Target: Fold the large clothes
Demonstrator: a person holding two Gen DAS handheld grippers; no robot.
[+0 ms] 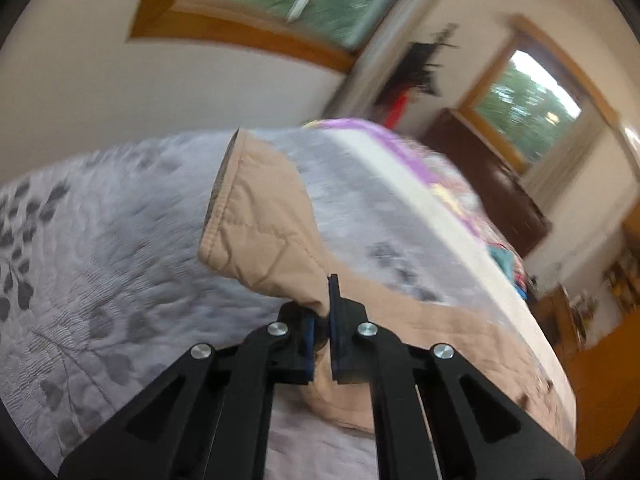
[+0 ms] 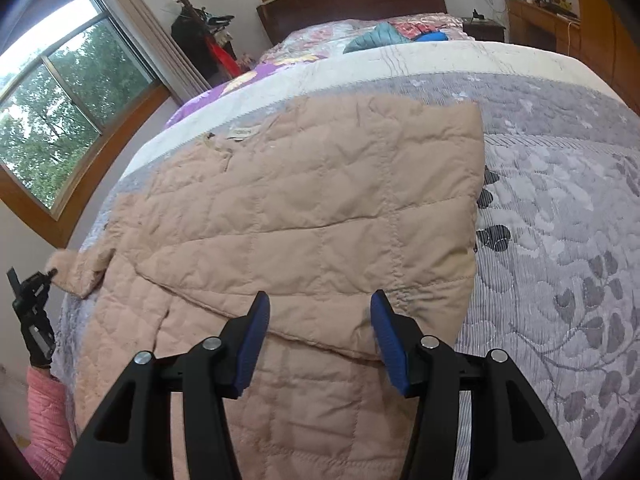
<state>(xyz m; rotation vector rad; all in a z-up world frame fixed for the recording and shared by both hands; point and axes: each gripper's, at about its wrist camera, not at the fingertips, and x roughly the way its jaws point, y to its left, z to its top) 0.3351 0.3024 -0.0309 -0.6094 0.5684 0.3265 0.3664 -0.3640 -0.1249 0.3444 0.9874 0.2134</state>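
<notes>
The right gripper (image 2: 318,316) hung with its blue-padded fingers (image 2: 252,340) spread wide apart, holding nothing, just above the near part of a beige quilted jacket (image 2: 304,208). The jacket lay spread flat on a grey leaf-patterned bedspread (image 2: 560,208). Its right edge ran straight, and beyond that edge a broad stretch of bare bedspread gave room to that side. To the left the jacket reached almost to the edge of the bed, where its sleeve (image 2: 86,268) stretched outward. The left gripper (image 2: 34,288) showed there, small and dark, at the sleeve's end, with a pink-clad forearm (image 2: 48,420) below it.

Only the left wrist view showed that grip closely: the left gripper (image 1: 320,312) was clamped together on the sleeve (image 1: 260,224), whose cuff stood lifted off the bedspread (image 1: 100,240) ahead of the fingers. That view was blurred, and it took in only a strip of the jacket's body.

The right wrist view alone showed the whole garment, its neck label (image 2: 244,132) lying toward the far side. Past it ran a white band of bedding (image 2: 440,60), then flowered covers with a teal garment (image 2: 376,38), a dark headboard (image 2: 352,0), a coat stand (image 2: 188,12) and a wood-framed window (image 2: 60,120) on the left.
</notes>
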